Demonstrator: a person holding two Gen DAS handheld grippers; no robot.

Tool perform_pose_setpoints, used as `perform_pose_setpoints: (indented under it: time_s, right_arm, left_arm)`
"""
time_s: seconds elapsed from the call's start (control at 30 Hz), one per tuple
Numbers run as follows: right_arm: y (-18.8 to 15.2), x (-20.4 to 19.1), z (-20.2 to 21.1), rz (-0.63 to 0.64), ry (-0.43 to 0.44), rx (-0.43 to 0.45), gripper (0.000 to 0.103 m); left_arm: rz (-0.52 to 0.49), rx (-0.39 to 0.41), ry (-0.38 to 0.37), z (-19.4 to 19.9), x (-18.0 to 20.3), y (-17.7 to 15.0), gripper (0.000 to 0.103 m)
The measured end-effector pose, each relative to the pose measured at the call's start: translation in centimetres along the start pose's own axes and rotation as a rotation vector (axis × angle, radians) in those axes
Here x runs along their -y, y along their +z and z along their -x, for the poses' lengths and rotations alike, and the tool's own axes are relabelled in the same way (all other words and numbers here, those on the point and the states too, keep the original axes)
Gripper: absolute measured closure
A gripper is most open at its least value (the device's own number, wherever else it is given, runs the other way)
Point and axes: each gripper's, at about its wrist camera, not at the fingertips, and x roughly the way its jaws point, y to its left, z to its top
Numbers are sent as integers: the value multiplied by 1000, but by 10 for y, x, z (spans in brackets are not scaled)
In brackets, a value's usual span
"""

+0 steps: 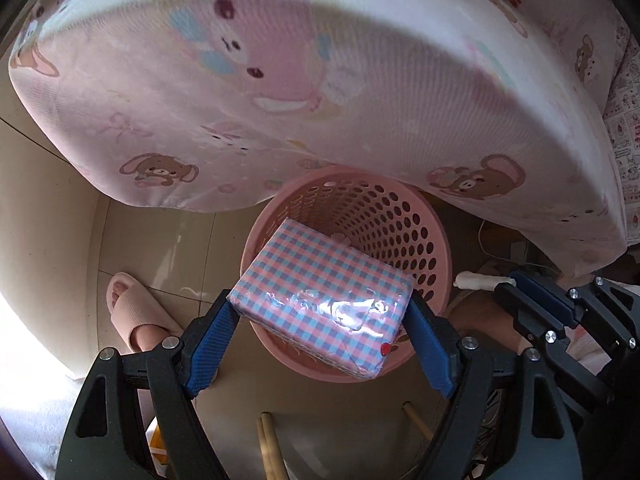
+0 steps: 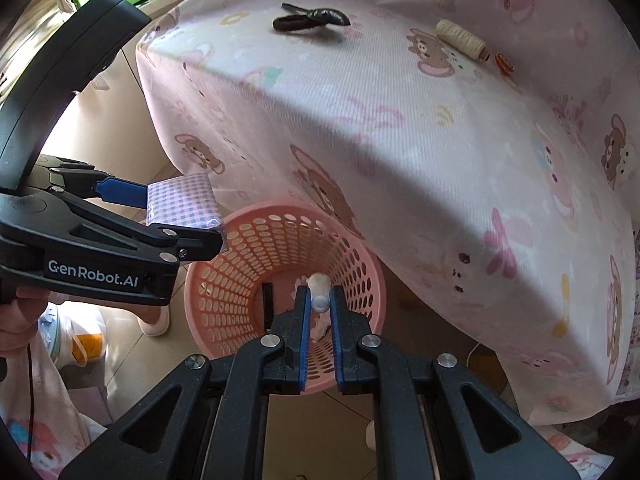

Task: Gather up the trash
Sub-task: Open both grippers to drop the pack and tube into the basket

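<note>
Both loads hang over the pink basket point(image 2: 240, 264): my left gripper point(image 1: 320, 320) pinches the checked tissue pack point(image 1: 320, 292) crosswise above its near rim, my right gripper point(image 2: 320, 304) pinches a white wad point(image 2: 320, 286) over the opening.

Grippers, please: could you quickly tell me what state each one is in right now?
Left gripper: closed on the checked tissue pack, above the pink basket.
Right gripper: closed on a small white tube, over the basket.
</note>
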Motion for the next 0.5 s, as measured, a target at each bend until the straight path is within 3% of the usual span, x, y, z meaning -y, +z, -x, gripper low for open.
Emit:
perform_pose_setpoints:
  time_s: [0.3,0.5]
  right_arm:
    - [-8,-5,-24,33,-53,-66,92]
    - [-7,-8,-35,28,-78,-75,92]
  left_arm:
    - [11,-100,43,-40,3,-5,22]
    - [22,-122,36,-55,2,-5,22]
